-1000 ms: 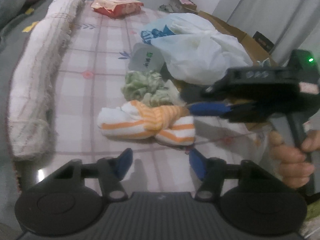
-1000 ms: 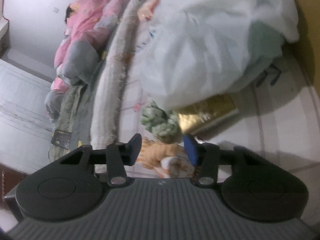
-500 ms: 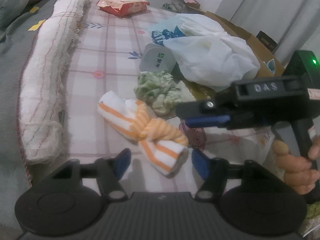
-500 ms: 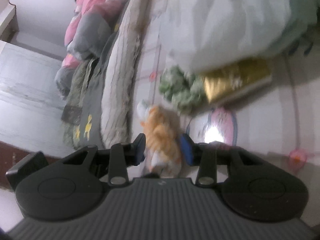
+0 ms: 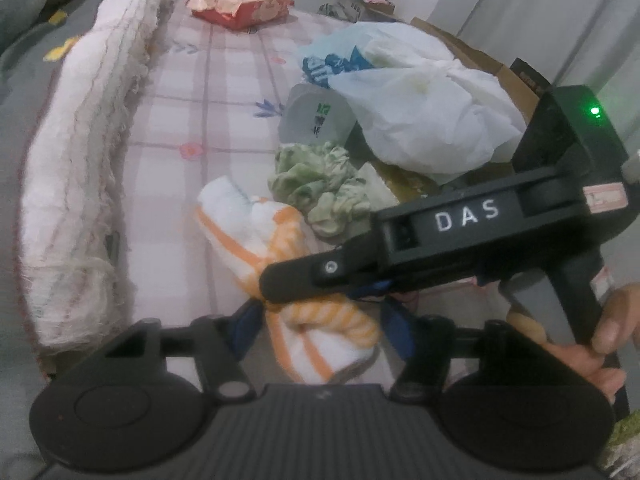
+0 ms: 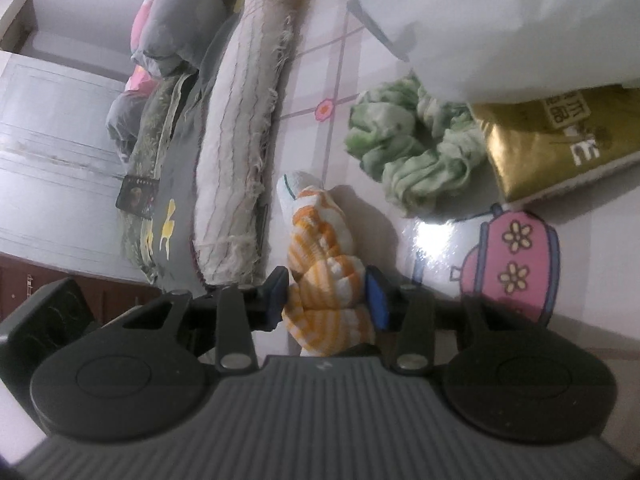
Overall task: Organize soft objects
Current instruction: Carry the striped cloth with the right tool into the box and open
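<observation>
My right hand-held gripper (image 6: 326,300) is partly closed, pads pressing both sides of the knotted orange-and-white striped towel (image 6: 324,264), which lies on the checked sheet (image 5: 224,120) of the bed. My left hand-held gripper (image 5: 320,324) stands wider, jaws either side of the same towel, not touching it. Green crumpled cloth (image 6: 404,148) sits just beyond, near the white plastic bag (image 5: 424,120).

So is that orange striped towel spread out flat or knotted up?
Knotted. The orange-and-white striped towel is twisted into a knot at its middle, ends sticking out both ways, lying on the checked sheet between the right tongs.
</observation>
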`<move>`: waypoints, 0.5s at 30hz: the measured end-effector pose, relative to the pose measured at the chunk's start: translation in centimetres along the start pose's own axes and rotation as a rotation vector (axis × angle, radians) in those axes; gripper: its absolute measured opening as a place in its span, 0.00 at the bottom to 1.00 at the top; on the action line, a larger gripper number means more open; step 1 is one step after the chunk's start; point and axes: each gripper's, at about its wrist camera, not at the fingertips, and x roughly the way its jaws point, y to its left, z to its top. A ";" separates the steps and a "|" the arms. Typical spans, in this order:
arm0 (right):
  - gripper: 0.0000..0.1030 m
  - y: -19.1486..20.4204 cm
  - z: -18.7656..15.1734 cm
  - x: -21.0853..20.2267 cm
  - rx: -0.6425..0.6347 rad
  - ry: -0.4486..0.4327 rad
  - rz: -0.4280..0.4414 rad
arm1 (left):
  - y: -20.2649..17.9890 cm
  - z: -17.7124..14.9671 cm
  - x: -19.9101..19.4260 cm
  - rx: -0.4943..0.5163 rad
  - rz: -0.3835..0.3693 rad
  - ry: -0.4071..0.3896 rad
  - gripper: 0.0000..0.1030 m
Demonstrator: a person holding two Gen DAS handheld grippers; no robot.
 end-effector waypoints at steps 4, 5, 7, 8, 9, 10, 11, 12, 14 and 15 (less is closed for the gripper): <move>0.36 0.6 -0.3 -1.1 0.002 -0.017 0.063 | -0.9 0.3 -2.1 0.025 0.017 -0.043 0.63; 0.36 1.2 -0.4 -1.3 -0.009 -0.026 0.074 | -1.3 0.5 -2.6 0.036 0.025 -0.059 0.63; 0.36 2.0 -0.4 -2.4 -0.034 -0.050 0.098 | -2.2 0.9 -3.8 0.063 0.044 -0.091 0.64; 0.36 2.5 -0.3 -3.0 -0.049 -0.066 0.111 | -2.8 1.2 -4.3 0.079 0.053 -0.109 0.64; 0.36 2.8 -0.2 -3.7 -0.063 -0.082 0.121 | -3.4 1.5 -4.8 0.093 0.061 -0.123 0.64; 0.36 3.1 -0.1 -4.5 -0.077 -0.102 0.133 | -4.2 1.9 -5.3 0.111 0.066 -0.140 0.64; 0.36 3.3 -0.1 -5.2 -0.085 -0.118 0.143 | -4.8 2.2 -5.7 0.127 0.068 -0.154 0.65; 0.36 3.5 0.0 -6.1 -0.094 -0.138 0.155 | -5.5 2.6 -6.0 0.140 0.068 -0.165 0.65; 0.36 3.6 0.1 -8.0 -0.104 -0.176 0.172 | -7.2 3.4 -6.3 0.173 0.060 -0.187 0.65; 0.36 3.4 0.1 -9.2 -0.107 -0.198 0.179 | -8.1 3.9 -6.4 0.190 0.054 -0.196 0.65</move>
